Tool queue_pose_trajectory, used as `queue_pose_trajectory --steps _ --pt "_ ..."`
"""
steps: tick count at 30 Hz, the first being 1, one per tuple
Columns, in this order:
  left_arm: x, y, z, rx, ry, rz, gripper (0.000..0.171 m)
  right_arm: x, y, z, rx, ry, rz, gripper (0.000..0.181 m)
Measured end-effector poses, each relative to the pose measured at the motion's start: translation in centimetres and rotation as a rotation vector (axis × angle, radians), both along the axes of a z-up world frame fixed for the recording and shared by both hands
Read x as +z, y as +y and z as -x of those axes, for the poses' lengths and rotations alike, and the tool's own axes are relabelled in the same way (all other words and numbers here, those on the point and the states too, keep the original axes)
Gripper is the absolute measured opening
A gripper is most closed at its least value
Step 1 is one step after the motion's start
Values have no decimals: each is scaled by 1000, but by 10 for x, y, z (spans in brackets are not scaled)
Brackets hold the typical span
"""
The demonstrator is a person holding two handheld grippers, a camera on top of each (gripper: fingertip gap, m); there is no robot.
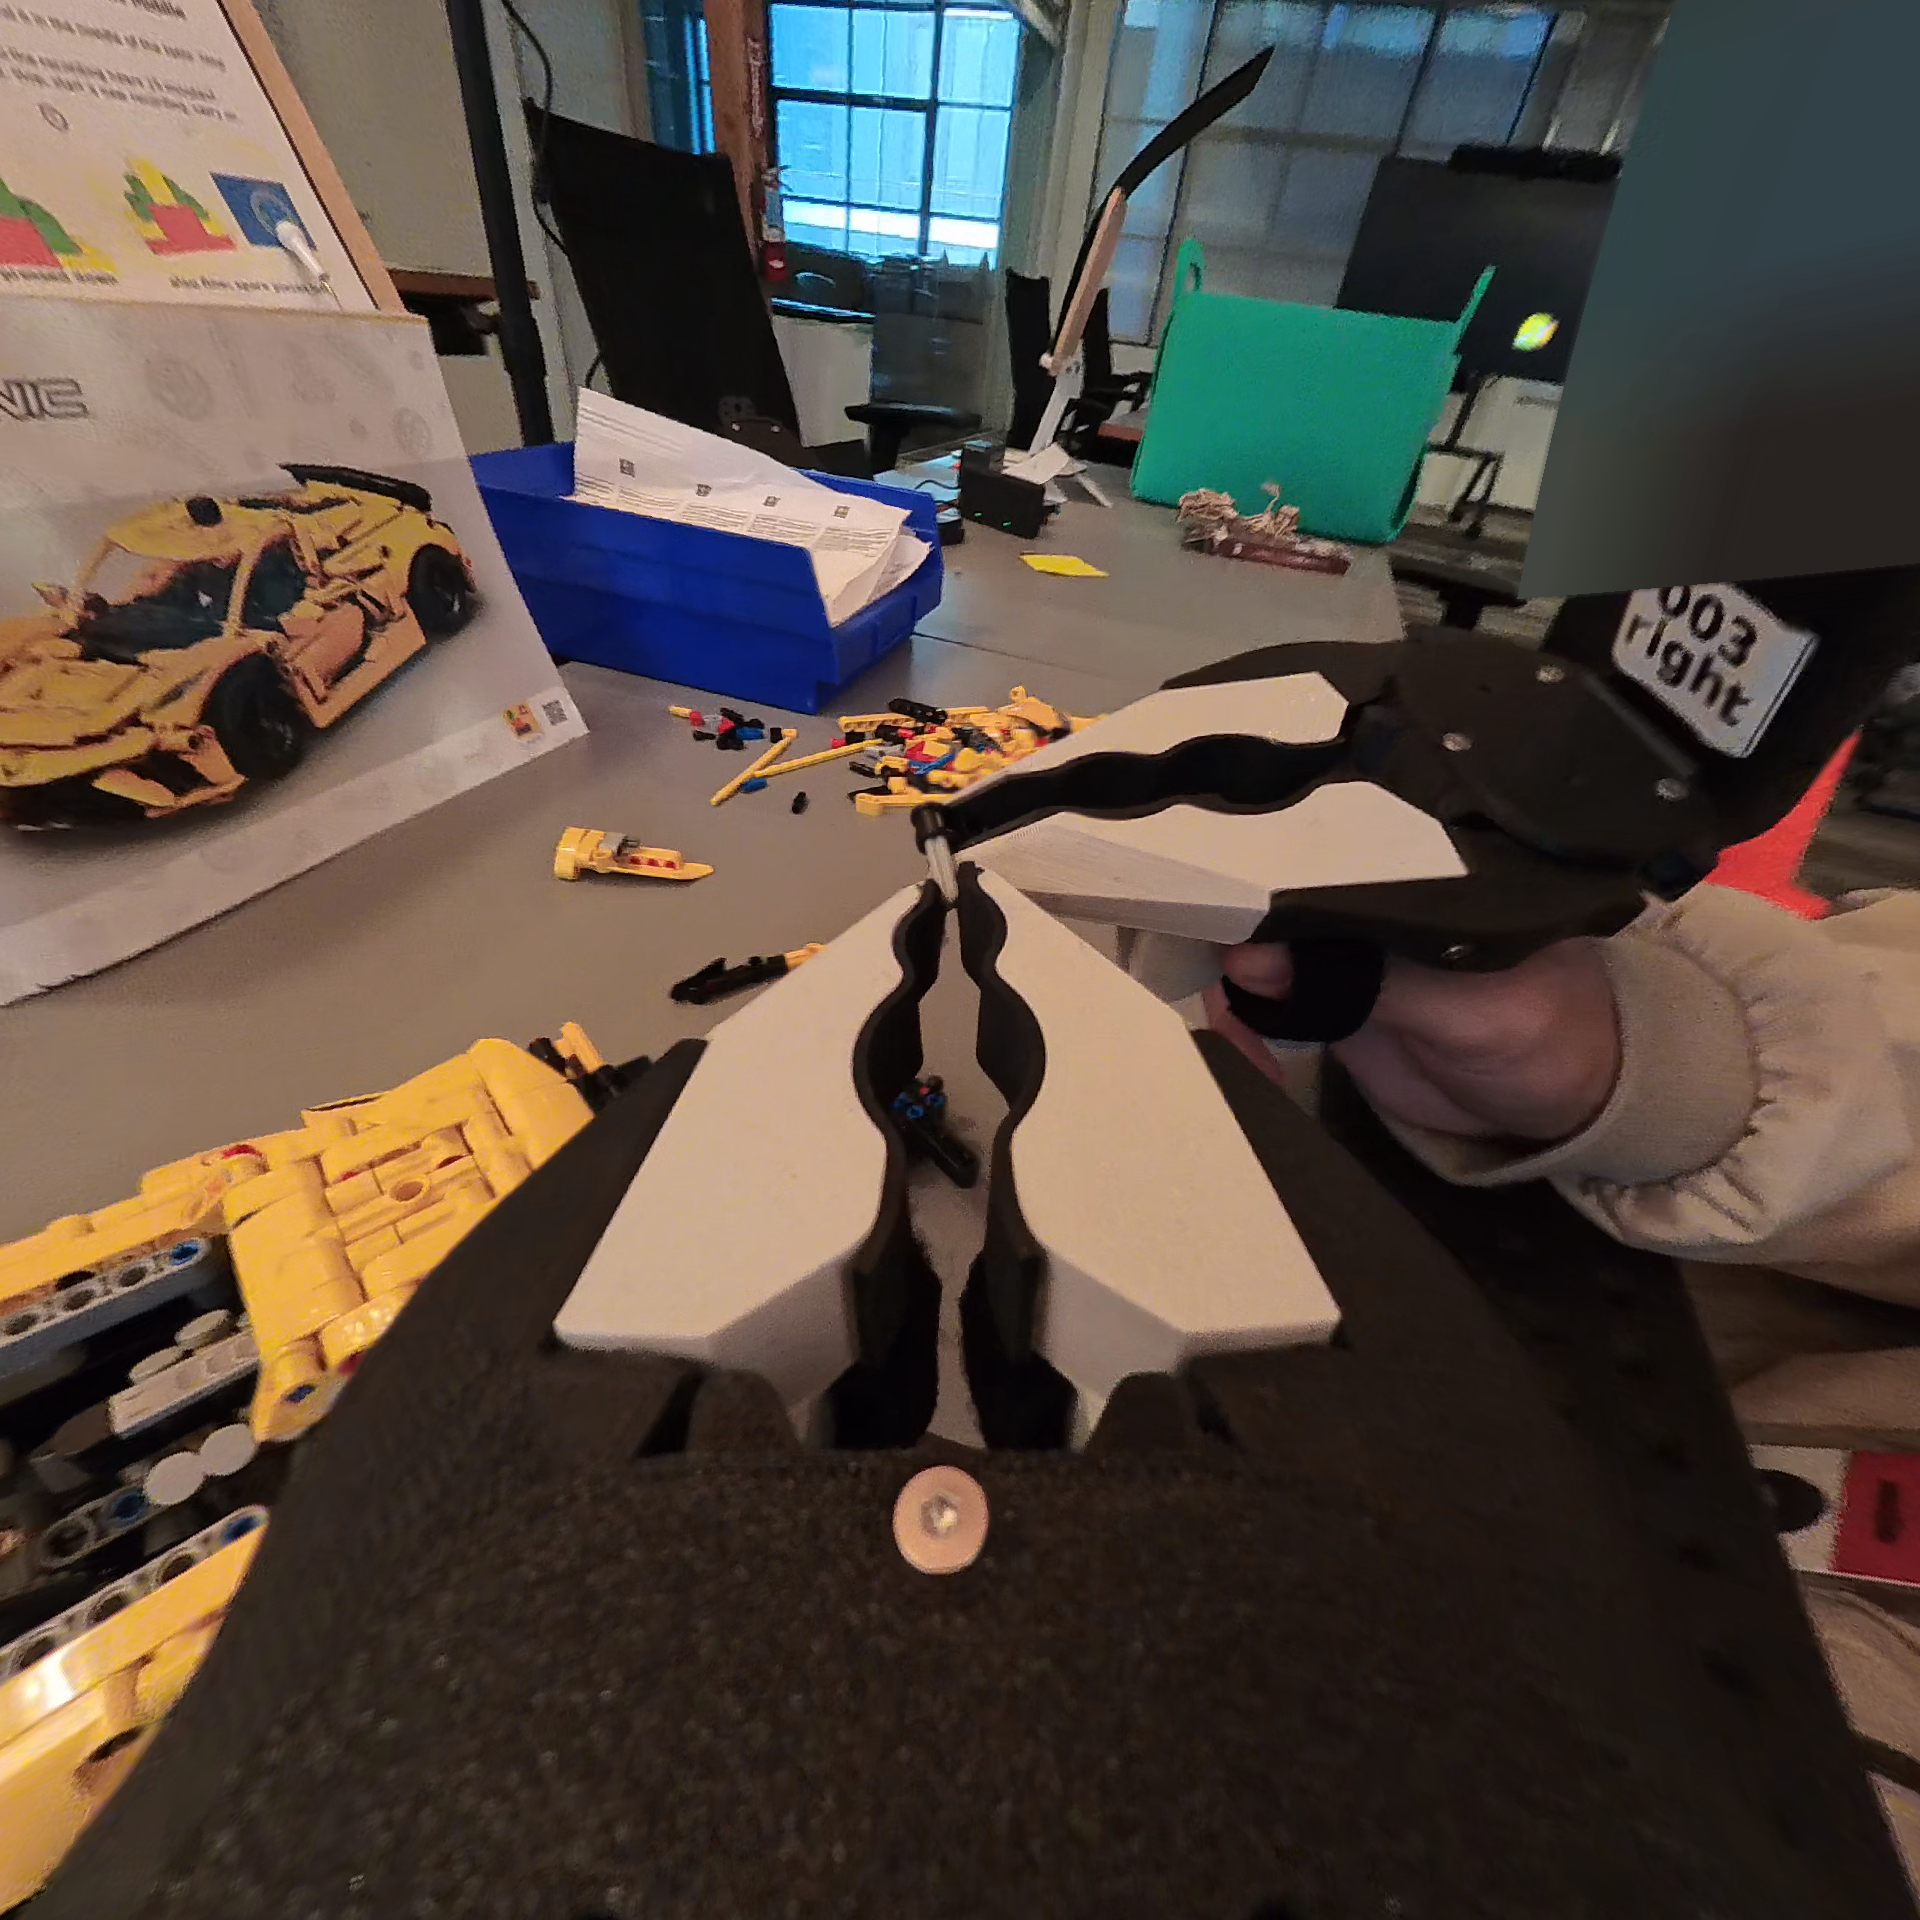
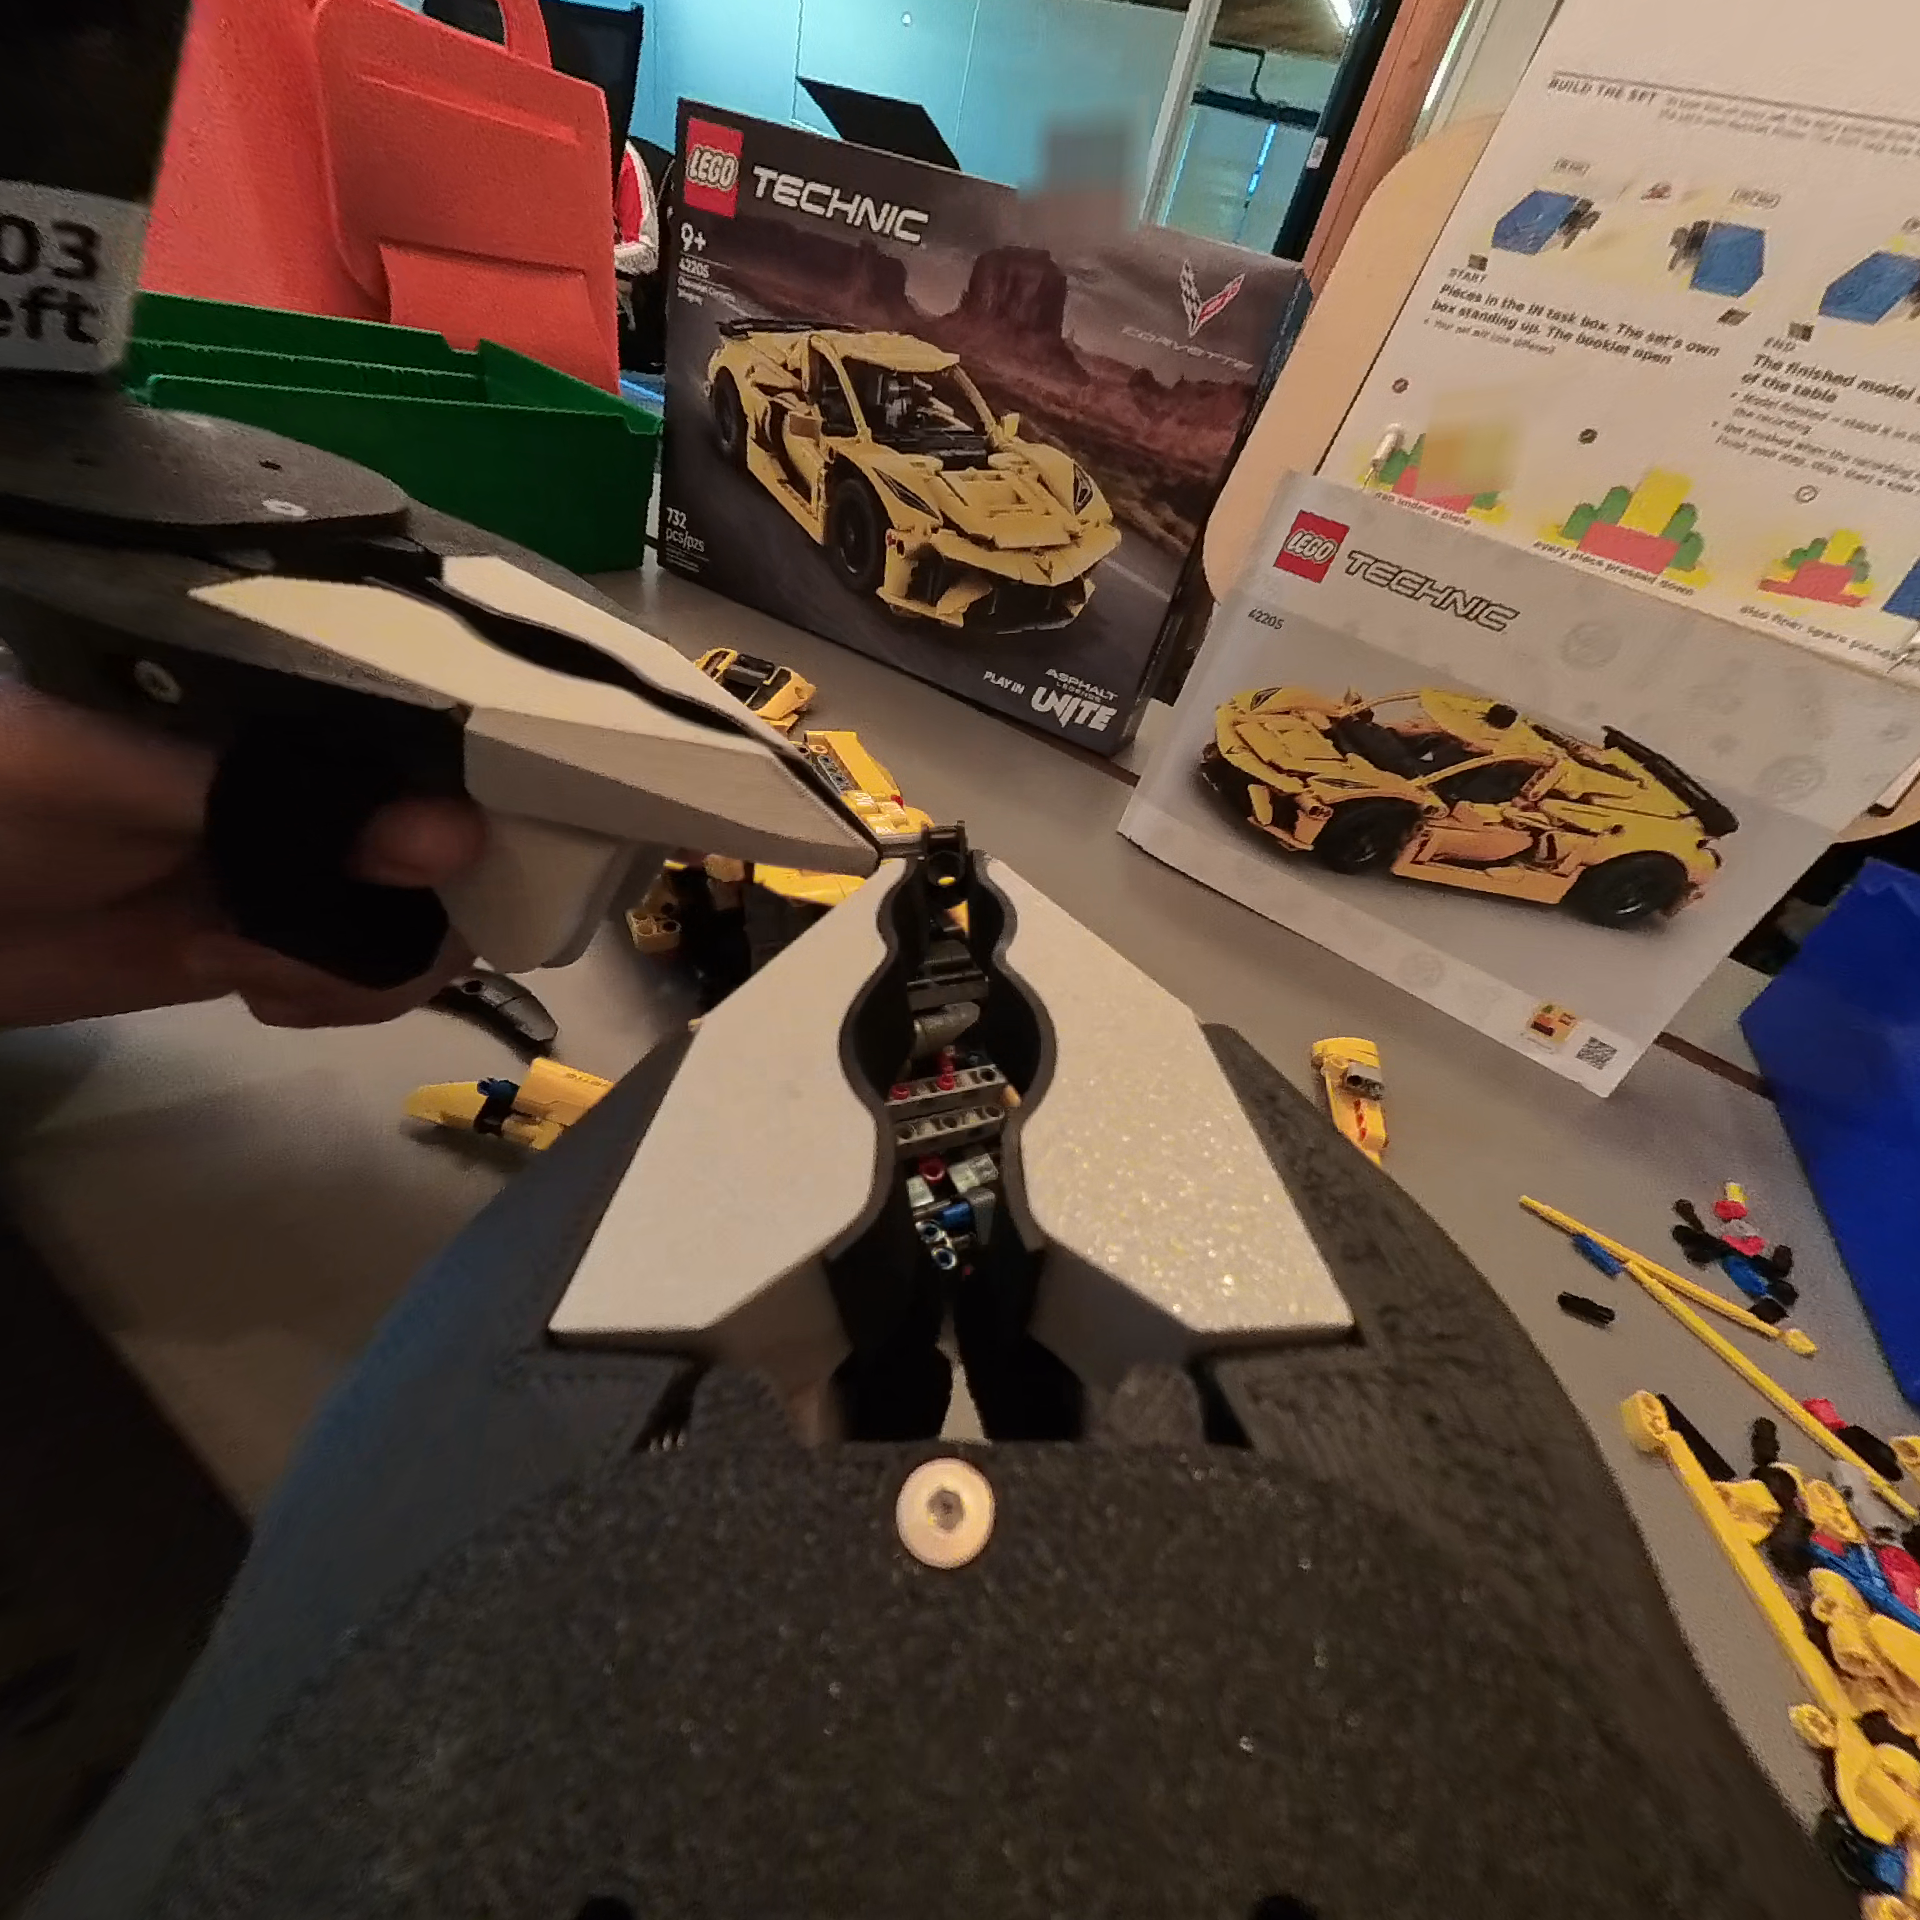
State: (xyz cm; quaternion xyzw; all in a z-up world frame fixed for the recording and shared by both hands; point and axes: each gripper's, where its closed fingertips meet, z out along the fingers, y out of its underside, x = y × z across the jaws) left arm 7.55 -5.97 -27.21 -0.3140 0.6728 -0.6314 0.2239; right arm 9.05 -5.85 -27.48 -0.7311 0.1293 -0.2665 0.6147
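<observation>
We're at a grey table in a workshop-type room with big windows behind. Far left of our left gripper a booklet with a yellow car on it stands propped up, probably so it's easy to glance at. Down by the gripper's left side sits the half-built yellow car. The left gripper is pinched on one end of a small grey pin, and the right gripper comes in from the right, closed on the black piece at the other end, tips nearly touching. Beyond the tips lies a pile of loose parts, with a blue bin behind.
</observation>
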Motion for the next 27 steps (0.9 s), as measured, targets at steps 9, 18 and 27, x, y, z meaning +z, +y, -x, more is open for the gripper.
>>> queue_pose_trajectory --steps 9,18,27 --pt "15 20 12 64 -143 -32 2 -3 -131 -111 -267 294 -238 6" --pt "-29 -24 17 -97 -29 -202 3 -107 -229 -206 -441 547 341 11" --pt "-41 -107 -79 -117 312 -337 3 -33 -261 -164 -499 439 17 31"
